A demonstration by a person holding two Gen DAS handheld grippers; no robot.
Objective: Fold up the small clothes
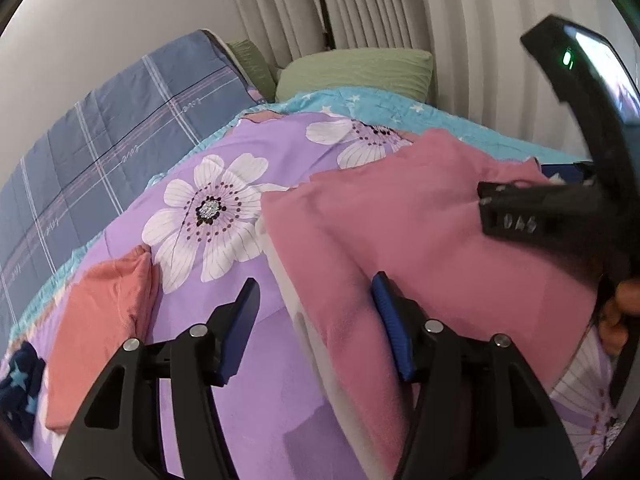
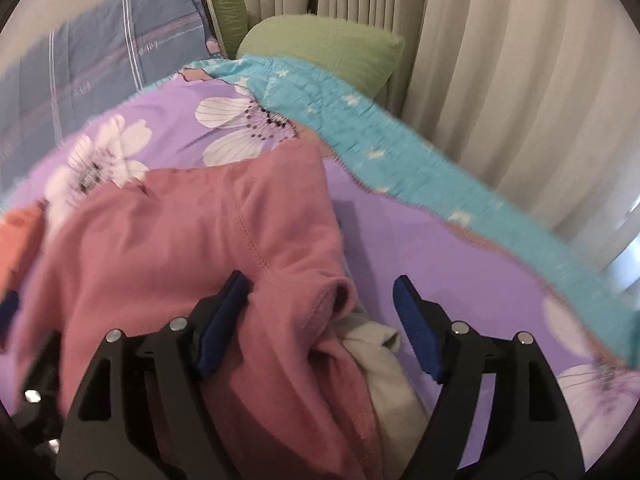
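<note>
A pink garment [image 1: 400, 216] lies spread on the purple flowered bedspread [image 1: 240, 360], with a white layer showing along its left edge. My left gripper [image 1: 316, 284] is open over that edge: its right pad rests on the pink cloth, its left pad stands over the bedspread. In the right wrist view the pink garment [image 2: 180, 240] is bunched, with a rolled hem and a pale cloth [image 2: 384, 368] under it. My right gripper [image 2: 322, 286] is open around the hem; the left pad touches the cloth, the right pad stands apart. The right tool's black body [image 1: 560, 208] hovers over the garment.
A folded salmon garment [image 1: 104, 320] and a navy starred piece [image 1: 20, 384] lie at the left. A blue plaid quilt [image 1: 100, 140] lines the wall. Green pillows [image 1: 356, 76] and curtains [image 1: 400, 4] stand behind. A turquoise border [image 2: 380, 148] edges the bedspread. A hand [image 1: 624, 312] shows at right.
</note>
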